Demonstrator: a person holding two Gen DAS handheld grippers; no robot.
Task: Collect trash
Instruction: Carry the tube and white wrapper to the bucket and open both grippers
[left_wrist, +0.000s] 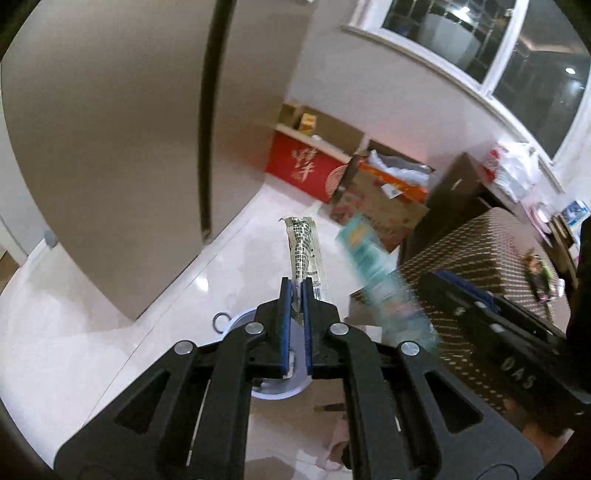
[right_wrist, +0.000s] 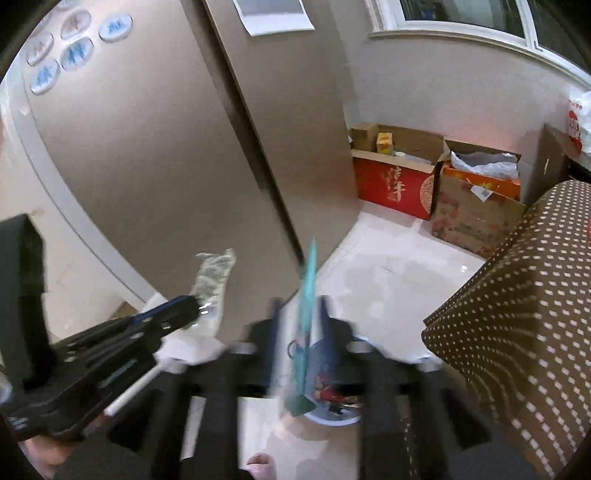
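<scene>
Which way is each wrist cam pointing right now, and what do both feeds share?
Left wrist: sits behind the left tool, aimed down at the floor; its fingers pinch a checkered wrapper over the bin. The right tool crosses at right.
Right wrist: sits behind the blurred right tool, which grips a teal packet. The left tool enters from the left.
Shared: bin, fridge, red box, dotted cloth.

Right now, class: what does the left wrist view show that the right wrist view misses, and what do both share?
Only the left wrist view shows the left tool shut on the printed wrapper, sharply.

Only the right wrist view shows the round fridge magnets, a paper sheet and the blurred right tool holding the teal packet.

Both show the red box, spotted cloth and bin below.
</scene>
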